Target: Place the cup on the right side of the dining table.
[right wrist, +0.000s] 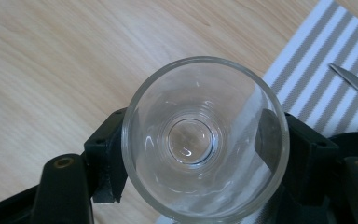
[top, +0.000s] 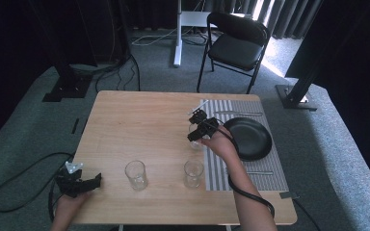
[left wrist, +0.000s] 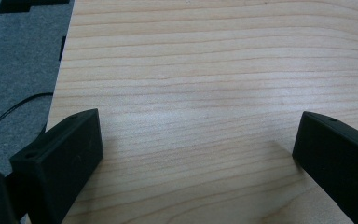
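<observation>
item: glass (right wrist: 204, 140) | my right gripper (top: 198, 126) jaws pinching it, beside plate (top: 248, 138) | left gripper (top: 79, 182) jaws spread | i keep glass upright, lower gently

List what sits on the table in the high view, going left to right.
Left gripper → glass → second glass → right gripper with its held glass → black plate.
</observation>
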Tool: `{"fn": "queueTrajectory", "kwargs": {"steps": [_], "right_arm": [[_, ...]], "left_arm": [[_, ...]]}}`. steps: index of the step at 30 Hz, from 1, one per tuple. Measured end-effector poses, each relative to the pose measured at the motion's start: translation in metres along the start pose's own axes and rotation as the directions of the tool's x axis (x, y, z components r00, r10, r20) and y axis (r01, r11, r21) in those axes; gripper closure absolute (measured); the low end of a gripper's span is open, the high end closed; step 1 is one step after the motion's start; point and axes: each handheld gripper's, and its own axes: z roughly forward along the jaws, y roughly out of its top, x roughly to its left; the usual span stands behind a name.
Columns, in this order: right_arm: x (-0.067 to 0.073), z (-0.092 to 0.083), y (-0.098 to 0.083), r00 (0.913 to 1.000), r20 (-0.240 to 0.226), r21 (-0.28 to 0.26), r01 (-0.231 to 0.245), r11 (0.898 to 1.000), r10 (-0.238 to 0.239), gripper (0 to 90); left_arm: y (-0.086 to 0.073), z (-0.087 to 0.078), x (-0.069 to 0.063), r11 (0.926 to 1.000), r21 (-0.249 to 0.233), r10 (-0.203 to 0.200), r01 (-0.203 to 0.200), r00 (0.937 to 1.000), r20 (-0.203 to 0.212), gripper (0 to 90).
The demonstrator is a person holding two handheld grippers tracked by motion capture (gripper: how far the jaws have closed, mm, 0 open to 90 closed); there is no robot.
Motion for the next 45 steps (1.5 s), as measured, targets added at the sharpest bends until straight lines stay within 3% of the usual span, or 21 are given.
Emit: {"fn": "queueTrajectory", "kwargs": {"steps": [7, 12, 18, 33, 36, 45], "right_arm": [[-0.010, 0.005, 0.007, 0.9996, 0.023, 0.020, -0.016, 1.000, 0.015, 28.2], [-0.026, 0.004, 0.013, 0.9981, 0.038, 0.012, -0.048, 0.999, 0.048, 28.2], [-0.049, 0.008, 0.017, 0.9920, 0.055, 0.006, -0.114, 0.994, 0.113, 28.2], [-0.083, 0.016, 0.029, 0.9799, 0.092, 0.021, -0.180, 0.983, 0.177, 28.2], [-0.097, 0.021, 0.035, 0.9668, 0.094, -0.006, -0.238, 0.971, 0.238, 28.2], [-0.111, 0.036, 0.038, 0.9567, 0.121, 0.022, -0.269, 0.963, 0.265, 28.2]], "left_arm": [[0.000, 0.000, 0.000, 1.0000, 0.000, 0.000, 0.000, 1.0000, 0.000, 1.9], [0.000, 0.000, 0.001, 1.0000, 0.000, 0.005, -0.005, 1.0000, 0.004, 1.9], [0.000, 0.000, 0.001, 1.0000, 0.000, 0.005, -0.005, 1.0000, 0.004, 1.9], [0.000, 0.000, 0.001, 1.0000, 0.000, 0.005, -0.005, 1.0000, 0.004, 1.9], [0.000, 0.000, 0.001, 1.0000, 0.000, 0.005, -0.005, 1.0000, 0.004, 1.9], [0.000, 0.000, 0.000, 1.0000, 0.000, 0.004, -0.004, 1.0000, 0.002, 1.9]]}}
